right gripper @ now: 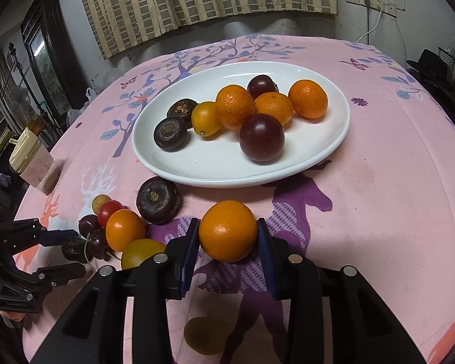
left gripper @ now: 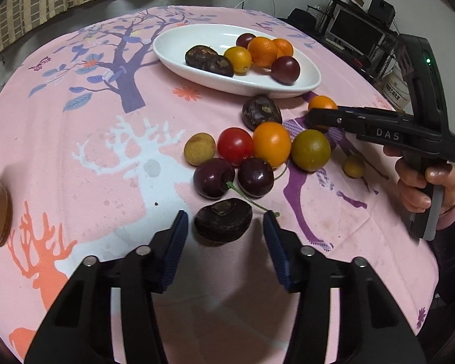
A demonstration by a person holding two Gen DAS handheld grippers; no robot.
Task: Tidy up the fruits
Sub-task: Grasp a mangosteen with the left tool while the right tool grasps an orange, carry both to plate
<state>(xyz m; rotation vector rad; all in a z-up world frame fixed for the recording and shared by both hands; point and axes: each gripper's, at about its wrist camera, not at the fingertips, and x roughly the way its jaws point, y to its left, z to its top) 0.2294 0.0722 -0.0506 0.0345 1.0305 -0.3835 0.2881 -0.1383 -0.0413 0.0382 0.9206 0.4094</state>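
Right gripper (right gripper: pixel 227 238) clamped on an orange (right gripper: pixel 227 231), lower centre of frame. Left gripper (left gripper: pixel 224 227) straddles a dark water chestnut (left gripper: pixel 223 220), pads not touching. Loose fruit cluster (left gripper: pixel 251 154) mid-frame; white plate (left gripper: pixel 179 57) of fruit at top.

dim indoor light; soft shadows; fisheye-bent, dark edges; sharp centre
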